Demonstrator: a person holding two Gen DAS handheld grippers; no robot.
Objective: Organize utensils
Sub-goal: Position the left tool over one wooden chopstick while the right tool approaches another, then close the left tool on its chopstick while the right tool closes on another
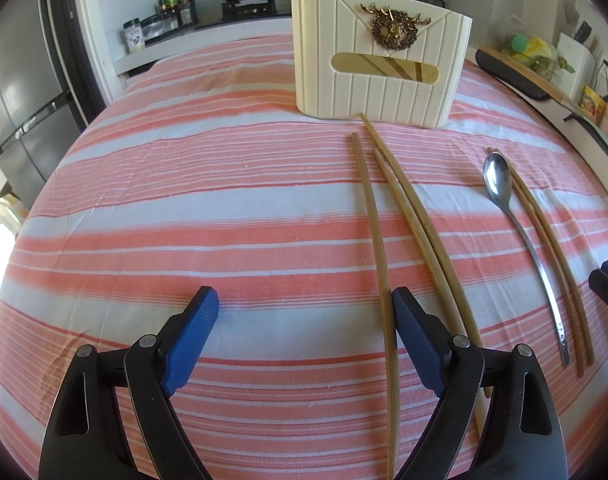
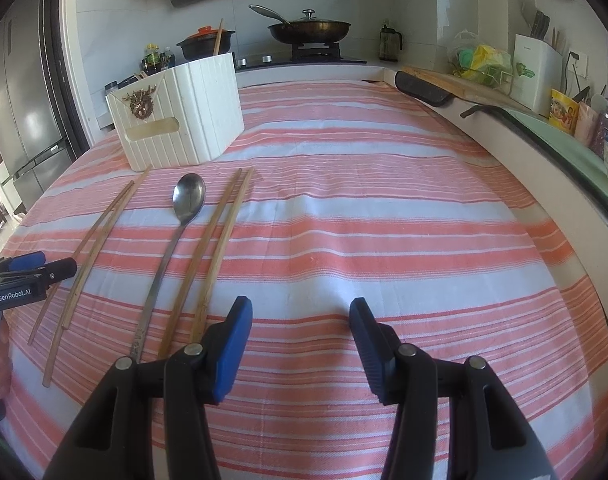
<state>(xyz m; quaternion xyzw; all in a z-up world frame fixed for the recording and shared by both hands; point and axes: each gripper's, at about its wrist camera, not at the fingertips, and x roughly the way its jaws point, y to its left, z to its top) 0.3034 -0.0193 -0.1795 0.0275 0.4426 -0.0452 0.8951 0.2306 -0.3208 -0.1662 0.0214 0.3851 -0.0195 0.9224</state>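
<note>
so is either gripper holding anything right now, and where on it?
Nothing is held. The left gripper is open over bare cloth, with a chopstick outside its right finger. The right gripper is open and empty.

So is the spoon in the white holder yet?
No, out: the spoon lies flat on the striped cloth, in front of the holder.

spoon (image 1: 500, 184) lies between chopstick pairs (image 1: 392, 216) on the cloth (image 1: 183, 184), before the holder (image 1: 380, 60).
</note>
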